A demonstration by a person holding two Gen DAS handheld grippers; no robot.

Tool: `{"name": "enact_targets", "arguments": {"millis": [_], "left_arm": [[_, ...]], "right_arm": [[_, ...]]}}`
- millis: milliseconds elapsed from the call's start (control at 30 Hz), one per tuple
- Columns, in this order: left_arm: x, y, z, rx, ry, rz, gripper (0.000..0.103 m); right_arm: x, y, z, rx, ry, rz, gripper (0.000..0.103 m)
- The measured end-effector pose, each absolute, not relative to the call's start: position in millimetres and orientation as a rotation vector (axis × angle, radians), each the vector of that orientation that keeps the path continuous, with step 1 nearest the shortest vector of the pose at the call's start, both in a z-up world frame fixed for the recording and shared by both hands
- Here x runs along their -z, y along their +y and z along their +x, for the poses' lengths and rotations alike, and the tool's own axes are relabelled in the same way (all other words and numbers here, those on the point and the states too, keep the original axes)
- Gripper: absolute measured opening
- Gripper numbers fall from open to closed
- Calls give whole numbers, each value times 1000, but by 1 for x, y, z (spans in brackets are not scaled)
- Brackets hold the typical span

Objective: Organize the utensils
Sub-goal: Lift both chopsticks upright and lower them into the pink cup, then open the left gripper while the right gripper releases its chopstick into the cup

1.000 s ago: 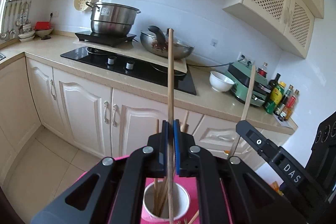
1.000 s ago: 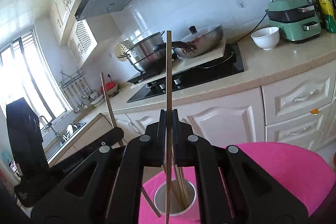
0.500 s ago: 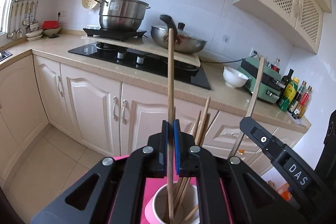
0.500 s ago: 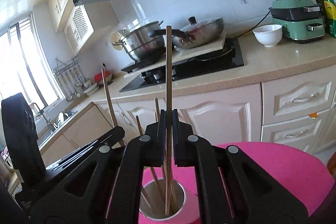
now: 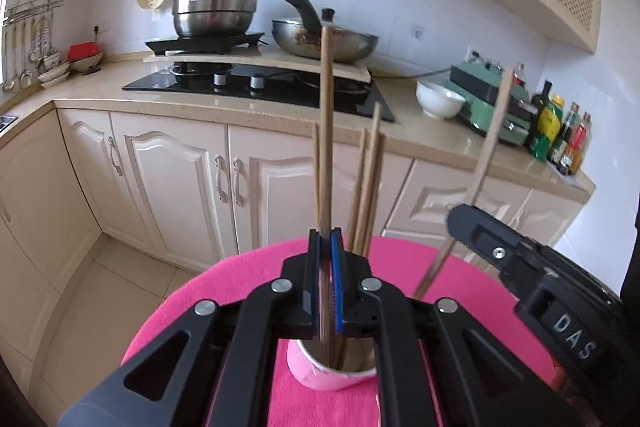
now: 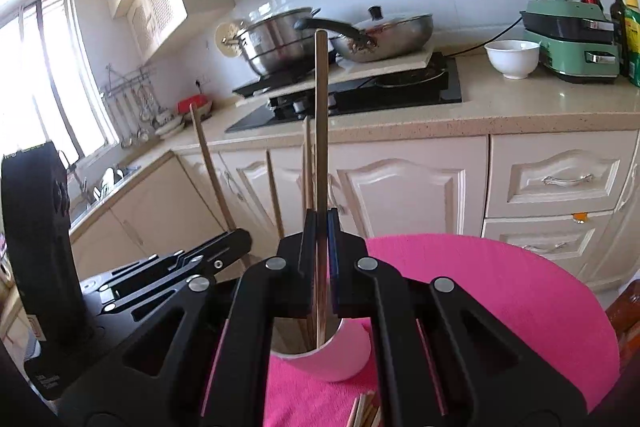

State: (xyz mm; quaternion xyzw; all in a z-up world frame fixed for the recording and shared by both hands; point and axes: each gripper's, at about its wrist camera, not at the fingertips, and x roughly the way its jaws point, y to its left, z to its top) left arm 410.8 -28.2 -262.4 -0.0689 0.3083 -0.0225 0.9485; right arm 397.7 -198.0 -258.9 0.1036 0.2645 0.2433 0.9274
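Observation:
My left gripper [image 5: 326, 247] is shut on a wooden chopstick [image 5: 326, 131], held upright with its lower end inside a pink cup [image 5: 320, 377] on a pink cloth [image 5: 248, 275]. Several chopsticks [image 5: 370, 179] stand in that cup. My right gripper [image 6: 320, 227] is shut on another upright chopstick [image 6: 321, 123], whose lower end is in the same cup [image 6: 340, 355]. Each gripper shows at the edge of the other's view: the right one [image 5: 516, 267] and the left one [image 6: 172, 267]. More loose chopsticks [image 6: 364, 411] lie on the cloth [image 6: 500, 287] near me.
Behind the round pink table runs a kitchen counter [image 5: 200, 103] with a black hob [image 5: 256, 87], a steel pot [image 5: 216, 7], a wok [image 5: 324, 43], a white bowl [image 5: 438, 99], a green appliance [image 5: 488, 103] and bottles [image 5: 560, 131]. Cream cabinets [image 6: 400, 187] stand below.
Both grippers have moved down with their chopsticks, so the lower ends sit deeper in the cup. The views have tilted down and the cup's standing chopsticks now show higher.

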Motion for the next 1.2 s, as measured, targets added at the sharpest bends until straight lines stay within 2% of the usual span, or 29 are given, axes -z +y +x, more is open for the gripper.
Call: {"name": "enact_targets", "arguments": {"millis": [233,267,300,467,900,1000,1067,1200], "left_arm": [[263,-33,402,45,641,-111,8],[264,-33,402,42,651,-108,12],[264,-33,402,41,657,-111,22],[259,-30,393,22,654,-113,30],[244,-26,362,-33,666,-55,37],[241,-23,353,-32,672,-61,37],[242,-22,348,-25,682,-69,38],[253,-19,330,15,733,-91,38]], "right_arm": [[266,-192,391,-492,566,169,6],[267,-191,390,-491,569,167,6],[268,-191,389,-488,575,166,6],[274,-189,385,-482,598,149,6],[270,-192,372,-453,641,162,9],[267,-194,365,-451,638,163,14],[263,-196,358,-445,633,160,28],[255,-206,343,-442,626,163,32]]}}
